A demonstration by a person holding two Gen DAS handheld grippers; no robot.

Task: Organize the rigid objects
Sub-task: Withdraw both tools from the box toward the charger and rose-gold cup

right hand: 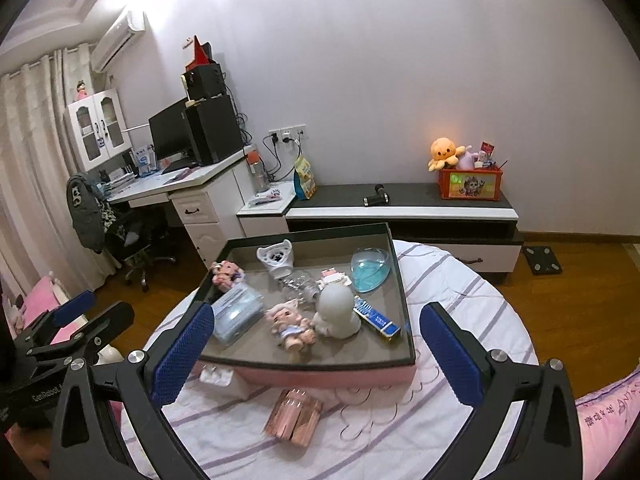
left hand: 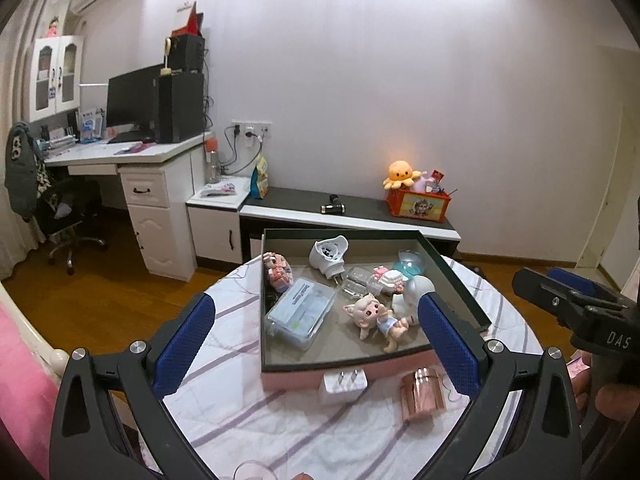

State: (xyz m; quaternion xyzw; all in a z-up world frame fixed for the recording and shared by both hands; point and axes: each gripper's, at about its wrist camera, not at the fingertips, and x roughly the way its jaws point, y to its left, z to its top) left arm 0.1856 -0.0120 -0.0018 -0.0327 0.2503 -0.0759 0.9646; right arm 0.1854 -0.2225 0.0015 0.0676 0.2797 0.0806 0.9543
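Now both claws gape wide and empty — left gripper (left hand: 316, 344), right gripper (right hand: 316, 354) — above the pink box (right hand: 320, 376) on the striped table (right hand: 460, 276); doll (right hand: 292, 326) inside, copper canister (right hand: 294, 416) and white charger (left hand: 344, 384) outside.

"DAS" on right hand-held gripper (left hand: 560, 280); "GetRobot" on left hand-held gripper (right hand: 86, 312).

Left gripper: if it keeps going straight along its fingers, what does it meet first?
Probably the doll in the tray, which sits centred between the open left gripper's fingers; depth is unclear.
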